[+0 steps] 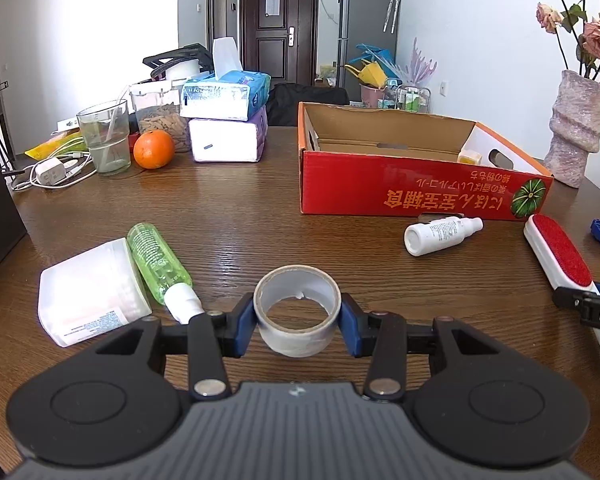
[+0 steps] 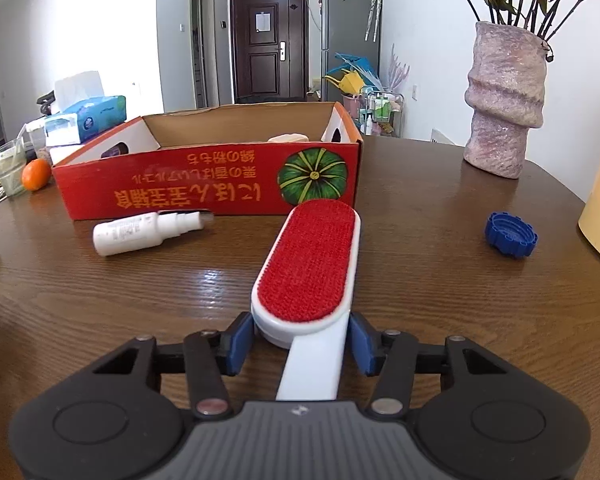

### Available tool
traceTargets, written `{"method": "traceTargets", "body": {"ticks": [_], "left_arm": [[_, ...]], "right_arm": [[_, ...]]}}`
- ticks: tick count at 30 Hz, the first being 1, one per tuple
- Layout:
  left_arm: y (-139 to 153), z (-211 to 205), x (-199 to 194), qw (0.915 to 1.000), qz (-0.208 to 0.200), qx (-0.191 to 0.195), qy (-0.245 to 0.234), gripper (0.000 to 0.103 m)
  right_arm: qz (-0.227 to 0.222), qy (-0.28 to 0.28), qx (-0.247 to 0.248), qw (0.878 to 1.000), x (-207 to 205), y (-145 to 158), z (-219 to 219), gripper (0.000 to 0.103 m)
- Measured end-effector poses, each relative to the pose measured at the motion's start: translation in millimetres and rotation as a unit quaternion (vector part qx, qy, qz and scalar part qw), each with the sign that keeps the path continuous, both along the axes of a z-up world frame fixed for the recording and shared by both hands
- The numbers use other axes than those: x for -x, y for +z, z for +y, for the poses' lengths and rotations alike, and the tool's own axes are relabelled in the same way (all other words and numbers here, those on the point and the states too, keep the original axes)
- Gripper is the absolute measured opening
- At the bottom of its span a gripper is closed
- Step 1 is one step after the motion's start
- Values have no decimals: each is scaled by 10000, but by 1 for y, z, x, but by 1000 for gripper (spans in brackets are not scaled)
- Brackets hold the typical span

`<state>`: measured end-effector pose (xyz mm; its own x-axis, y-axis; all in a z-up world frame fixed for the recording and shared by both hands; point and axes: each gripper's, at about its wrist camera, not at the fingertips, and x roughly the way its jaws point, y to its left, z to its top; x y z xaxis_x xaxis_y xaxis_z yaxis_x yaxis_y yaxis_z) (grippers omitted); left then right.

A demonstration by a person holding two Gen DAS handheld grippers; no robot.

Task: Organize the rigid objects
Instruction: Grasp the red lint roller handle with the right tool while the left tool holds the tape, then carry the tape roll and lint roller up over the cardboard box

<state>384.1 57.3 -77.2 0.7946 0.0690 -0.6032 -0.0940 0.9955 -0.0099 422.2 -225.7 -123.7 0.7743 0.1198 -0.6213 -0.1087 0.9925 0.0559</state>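
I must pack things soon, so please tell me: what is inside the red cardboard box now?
Inside the red cardboard box only one small pale yellow item shows, at its right end. The front wall covers most of the floor.

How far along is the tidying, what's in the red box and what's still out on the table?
Barely started: the red box holds one small yellowish item. In hand: the left gripper clamps the tape roll, and the right gripper straddles the lint brush. Left out: white spray bottle, green bottle, blue cap.
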Motion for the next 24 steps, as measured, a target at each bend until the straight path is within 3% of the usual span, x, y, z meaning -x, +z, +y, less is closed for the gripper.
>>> {"method": "traceTargets", "body": {"ticks": [14, 24], "left_arm": [[5, -5, 8, 9999, -141, 9, -77, 44], [31, -18, 17, 9989, -443, 68, -135, 44]], "right_arm": [[-626, -230, -193, 9976, 48, 17, 9, 50], [-968, -80, -206, 9951, 68, 34, 25, 50]]}}
